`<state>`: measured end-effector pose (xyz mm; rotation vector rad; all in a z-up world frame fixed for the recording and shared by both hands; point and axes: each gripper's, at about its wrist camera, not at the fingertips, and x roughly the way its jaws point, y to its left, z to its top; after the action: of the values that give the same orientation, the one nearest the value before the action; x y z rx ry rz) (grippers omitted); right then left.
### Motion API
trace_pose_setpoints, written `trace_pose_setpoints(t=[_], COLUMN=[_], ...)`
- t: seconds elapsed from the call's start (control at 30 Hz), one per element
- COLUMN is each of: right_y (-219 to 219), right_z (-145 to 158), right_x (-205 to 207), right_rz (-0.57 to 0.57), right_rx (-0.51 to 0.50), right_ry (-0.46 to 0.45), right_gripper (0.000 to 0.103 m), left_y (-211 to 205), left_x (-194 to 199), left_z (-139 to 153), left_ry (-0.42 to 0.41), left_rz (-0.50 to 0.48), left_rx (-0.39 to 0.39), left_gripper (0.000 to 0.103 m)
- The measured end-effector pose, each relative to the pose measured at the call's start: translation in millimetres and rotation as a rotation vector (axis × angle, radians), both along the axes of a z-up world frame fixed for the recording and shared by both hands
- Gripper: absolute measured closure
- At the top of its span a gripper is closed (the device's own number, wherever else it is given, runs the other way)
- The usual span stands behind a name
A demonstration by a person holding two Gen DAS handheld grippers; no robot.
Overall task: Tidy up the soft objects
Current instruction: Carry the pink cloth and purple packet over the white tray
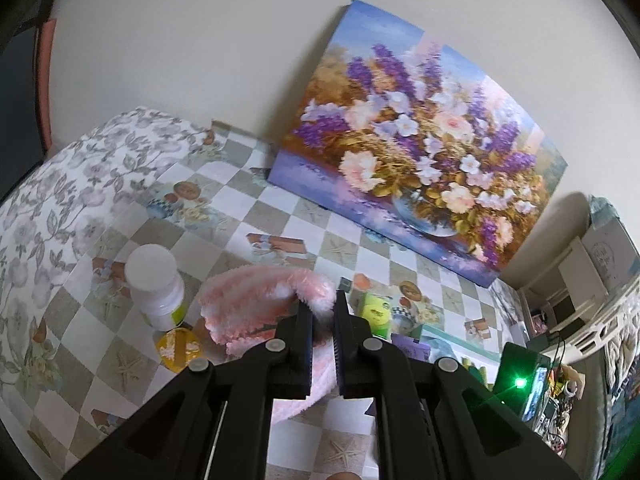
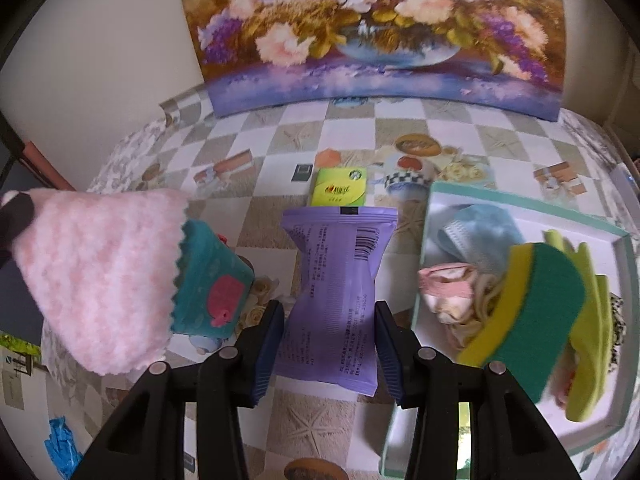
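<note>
Purple packet (image 2: 336, 300) lies between parted fingers (image 2: 268, 344), beside the sponge-filled tray (image 2: 520, 206)

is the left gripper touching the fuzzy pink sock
Touching. In the left wrist view the left gripper is shut on the pink sock, fabric pinched between its pads.

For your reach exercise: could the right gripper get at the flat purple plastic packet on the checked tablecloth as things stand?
Probably yes. The right gripper is open and empty, the purple packet lies directly ahead between its fingers, and nothing covers it; the pink fluffy sock hangs off to one side.
</note>
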<state>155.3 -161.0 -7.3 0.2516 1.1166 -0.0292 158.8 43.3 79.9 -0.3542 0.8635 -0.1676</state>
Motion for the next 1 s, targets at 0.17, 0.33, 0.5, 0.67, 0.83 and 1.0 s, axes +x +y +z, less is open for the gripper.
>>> trace_pose_setpoints(t=[0.17,0.33,0.5,0.67,0.83,1.0], right_y=[-8,-18,-40,-69,-110,-157], right_z=[20,40,58,70,79,75], right_x=[-11,-23,-35,-48,-61,-76], right_rz=[-0.041,-0.070,-0.141,-0.214,-0.317,-0.433], right_rx=[0.012,0.002,-0.041,-0.066,-0.120,-0.101], right_ry=[-0.017,-0.053,-0.081,-0.102,-0.109,-0.088], right_gripper=[0.055,0.055,0.055,0.055,0.055,0.055], left_y=[-14,-37,-66,-93,-126,-168], left_x=[-7,-14,-21,-29,-36,-46], left_z=[12,26,37,47,51,48], left_ry=[-0.032,-0.073,-0.103,-0.136,-0.159,-0.168], left_rz=[-0.030,-0.077,-0.127,-0.180,-0.261,-0.369], left_rx=[0.004,0.021,0.027,0.030,0.021,0.013], left_gripper=[0.095,0.095,0.095,0.095,0.095,0.095])
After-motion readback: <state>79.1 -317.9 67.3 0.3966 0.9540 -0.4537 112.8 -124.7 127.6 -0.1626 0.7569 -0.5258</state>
